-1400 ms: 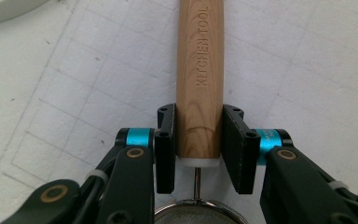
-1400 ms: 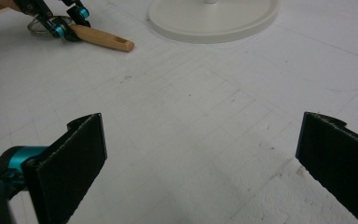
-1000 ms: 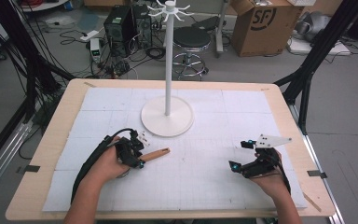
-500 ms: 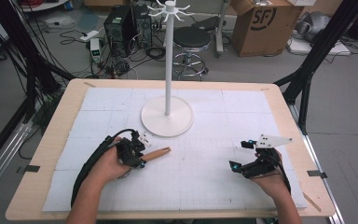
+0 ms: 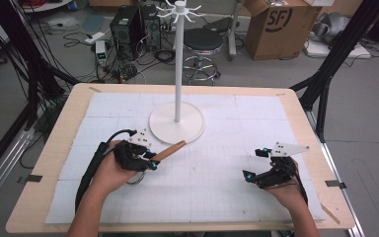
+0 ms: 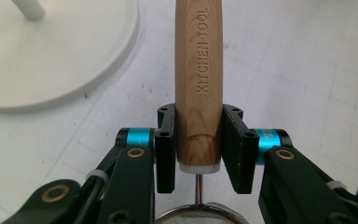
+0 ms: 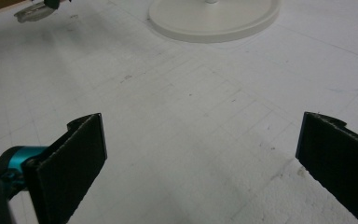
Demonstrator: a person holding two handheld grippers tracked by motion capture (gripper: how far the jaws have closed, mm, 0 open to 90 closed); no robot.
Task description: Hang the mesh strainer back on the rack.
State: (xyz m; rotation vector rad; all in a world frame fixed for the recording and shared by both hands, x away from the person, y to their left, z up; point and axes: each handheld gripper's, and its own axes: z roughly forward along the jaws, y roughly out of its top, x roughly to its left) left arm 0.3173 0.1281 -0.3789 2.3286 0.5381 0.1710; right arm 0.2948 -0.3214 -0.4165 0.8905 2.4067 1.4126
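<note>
A strainer with a wooden handle (image 6: 199,70) stamped "KITCHEN TOOL" is in my left gripper (image 6: 199,149). The jaws have just been closing and both pads now press on the handle's lower end. The rim of its metal mesh bowl (image 6: 198,215) peeks out just below the jaws. In the high view the left gripper (image 5: 150,159) is at the left of the mat, and the handle (image 5: 170,150) points up and right toward the stand's base. My right gripper (image 5: 254,164) rests at the right of the mat. Its jaws (image 7: 205,154) stand wide open over bare mat.
A white hook stand rises from a round base (image 5: 176,122) at the mat's middle back, its pole (image 5: 178,59) topped with several hooks. The base (image 6: 51,51) lies just beyond the left gripper. A white gridded mat (image 5: 217,197) covers the wooden table.
The left hand has lifted a little with the strainer, so the handle now stands higher and closer to the stand's base. The right hand has kept still.
</note>
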